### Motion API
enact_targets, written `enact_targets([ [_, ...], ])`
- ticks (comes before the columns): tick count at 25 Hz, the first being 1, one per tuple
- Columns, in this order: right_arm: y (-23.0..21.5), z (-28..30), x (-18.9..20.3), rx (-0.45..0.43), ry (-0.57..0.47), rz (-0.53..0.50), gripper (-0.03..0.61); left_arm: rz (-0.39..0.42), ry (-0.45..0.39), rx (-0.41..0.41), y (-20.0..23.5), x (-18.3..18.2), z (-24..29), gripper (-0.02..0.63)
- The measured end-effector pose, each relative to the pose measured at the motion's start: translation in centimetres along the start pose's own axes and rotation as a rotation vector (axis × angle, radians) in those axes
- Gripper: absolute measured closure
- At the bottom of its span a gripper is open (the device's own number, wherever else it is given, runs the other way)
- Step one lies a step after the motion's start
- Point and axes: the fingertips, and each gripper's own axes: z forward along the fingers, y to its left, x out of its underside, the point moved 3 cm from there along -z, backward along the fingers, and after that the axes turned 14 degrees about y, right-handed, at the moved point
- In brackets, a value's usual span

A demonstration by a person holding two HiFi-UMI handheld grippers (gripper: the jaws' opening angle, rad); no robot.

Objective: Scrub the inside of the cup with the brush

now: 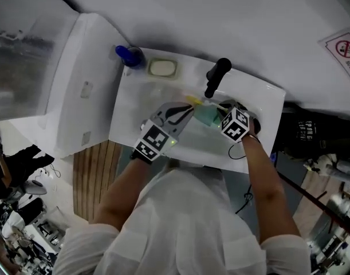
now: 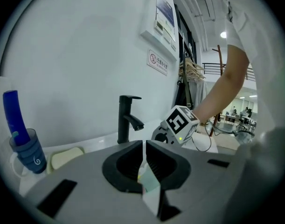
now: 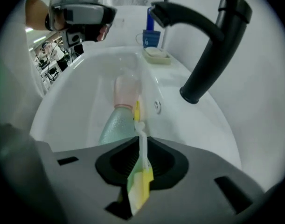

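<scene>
- Plainly, the left gripper is fully shut, its jaws nipping the thin pale-green wall of the cup.
- Seen from the head view, the cup hangs over the white sink, just in front of the faucet and between the two grippers' tips.
- From the right gripper view, the cup lies tilted, with its teal body to the left of the brush stem and a pinkish part at its far end.
- The right gripper is closed on the brush. The yellow handle end sits back between the jaws, and the white stem runs out past the tips.
- The brush's far yellow part lies right against the cup. Whether it is inside the cup I cannot tell.
- In the head view, the brush reaches from the right gripper leftward across the top of the cup.
- The right gripper points steeply down into the basin, while the left one points nearer level.
- A blue tumbler with a blue toothbrush in it stands at the sink's back left corner.
- A soap dish sits just beside the tumbler, between it and the faucet.
- Both are well apart from the cup.
</scene>
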Motion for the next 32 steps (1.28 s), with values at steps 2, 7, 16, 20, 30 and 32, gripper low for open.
enact_targets([
  [2,-0.2,1.1,-0.3,-0.008,0.027,-0.008,0.522,-0.011,0.002,0.003,0.0,0.2,0.5,0.592],
  [7,-0.2,2.9,-1.0,-0.012,0.074,-0.007,0.522,-0.036,0.014,0.000,0.5,0.9,1.2,0.592],
  [16,0.2,5.7,-0.9,0.023,0.201,-0.035,0.497,-0.065,0.029,0.001,1.3,2.0,1.2,0.592],
  [20,0.5,6.7,-1.0,0.039,0.238,-0.072,0.502,-0.071,0.037,0.006,1.6,2.5,1.1,0.592],
  [30,0.0,4.4,-1.1,0.092,0.165,-0.054,0.541,-0.051,0.040,0.010,2.1,2.7,0.3,0.592],
  [32,-0.2,3.0,-1.0,0.112,0.114,-0.032,0.541,-0.045,0.042,0.015,2.0,2.6,0.1,0.592],
])
